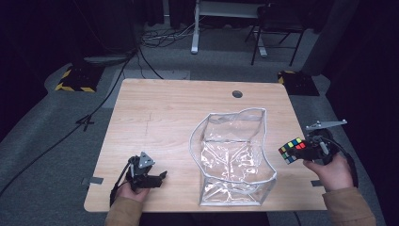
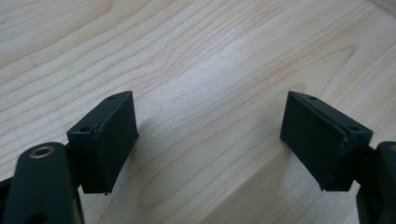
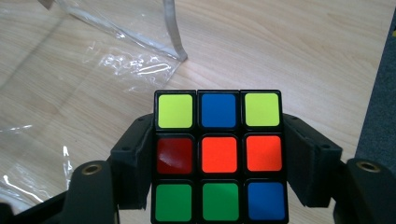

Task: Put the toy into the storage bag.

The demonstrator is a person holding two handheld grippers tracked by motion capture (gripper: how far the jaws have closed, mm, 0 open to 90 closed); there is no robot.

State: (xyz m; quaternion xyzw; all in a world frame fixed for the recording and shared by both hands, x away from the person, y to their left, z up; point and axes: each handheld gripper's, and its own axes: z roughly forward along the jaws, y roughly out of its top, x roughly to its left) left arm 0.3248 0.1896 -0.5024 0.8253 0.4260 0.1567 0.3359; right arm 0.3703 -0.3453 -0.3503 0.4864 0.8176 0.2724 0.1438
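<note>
Puzzle cube's (image 3: 219, 156) lower row cut off by the right gripper view's bottom edge.

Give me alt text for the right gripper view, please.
The right hand-held gripper clamps a scrambled puzzle cube between its two black jaws, above a light wooden table. A clear plastic bag lies beyond it at the upper left.

The desk (image 1: 164, 108) is pale, matt wood with visible grain. The bag (image 1: 233, 160) is clear, glossy, crinkled plastic. The cube (image 3: 218, 156) shows shiny plastic stickers.
</note>
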